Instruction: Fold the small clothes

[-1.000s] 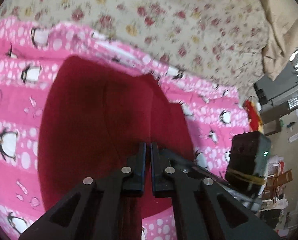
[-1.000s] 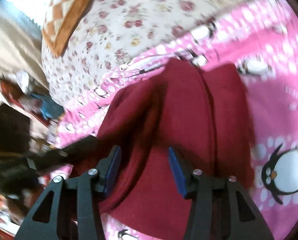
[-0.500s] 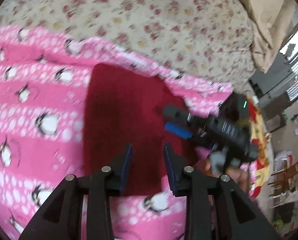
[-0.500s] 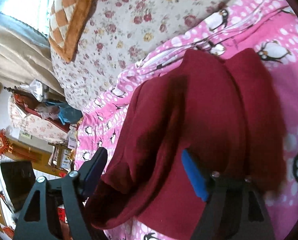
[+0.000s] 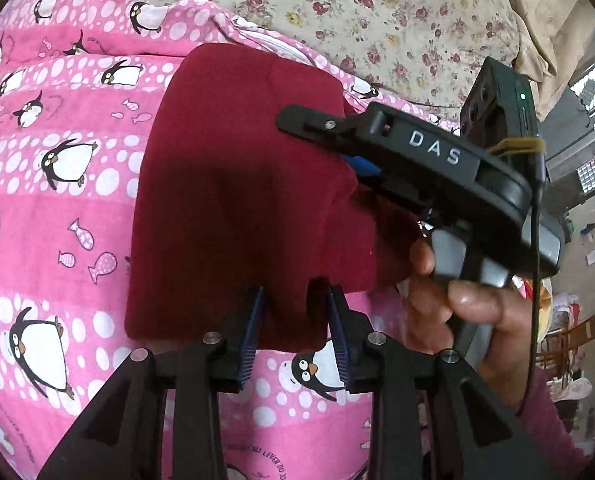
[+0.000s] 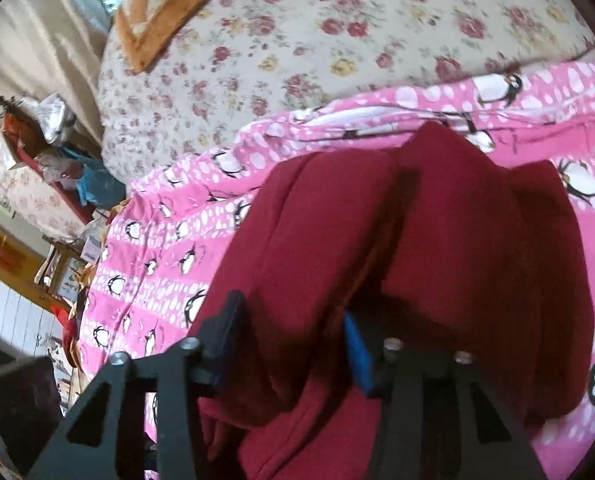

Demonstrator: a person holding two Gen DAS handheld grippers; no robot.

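Maroon garment (image 5: 233,184) bunches inside my closing right gripper (image 6: 289,344); my left gripper (image 5: 295,320), parted, should pin the hem flat.

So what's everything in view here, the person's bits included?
dark red garment: one, dark red, partly folded on the pink blanket
pink blanket: one, pink with penguins, over the floral bedspread
floral bedspread: one, cream with roses, beyond the blanket
cushion: one, orange and cream, on the bedspread
left gripper: one, black with blue pads, jaws just opened slightly, garment edge between
right gripper: one, black, jaws just closing on a garment fold
right hand: one, on the right gripper's handle
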